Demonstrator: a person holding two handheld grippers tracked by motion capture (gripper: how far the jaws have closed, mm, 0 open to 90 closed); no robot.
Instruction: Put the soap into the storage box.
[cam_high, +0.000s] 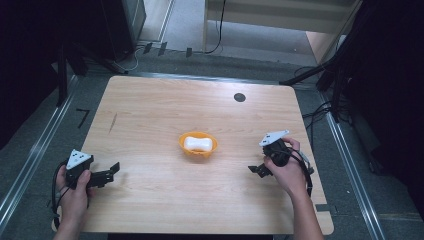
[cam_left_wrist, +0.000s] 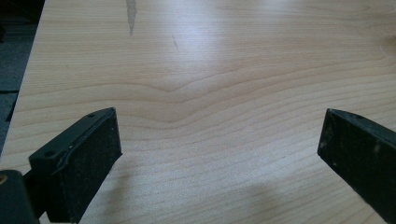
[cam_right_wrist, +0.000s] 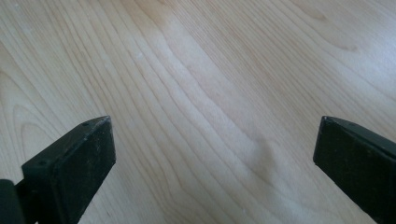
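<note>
High view: orange bowl (cam_high: 198, 145) mid-table holding white bone-shaped block (cam_high: 198, 144), probably light, firm; best pinched at its narrow waist. Left gripper (cam_high: 113, 170) and right gripper (cam_high: 254, 169) flanking bowl, jaws spread, empty

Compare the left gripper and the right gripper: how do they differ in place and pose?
The left gripper sits near the table's left edge, pointing right; the right gripper sits near the right edge, pointing left. Both are open, empty, and flank the orange bowl.

Soft overhead light (dark surroundings); glare
</note>
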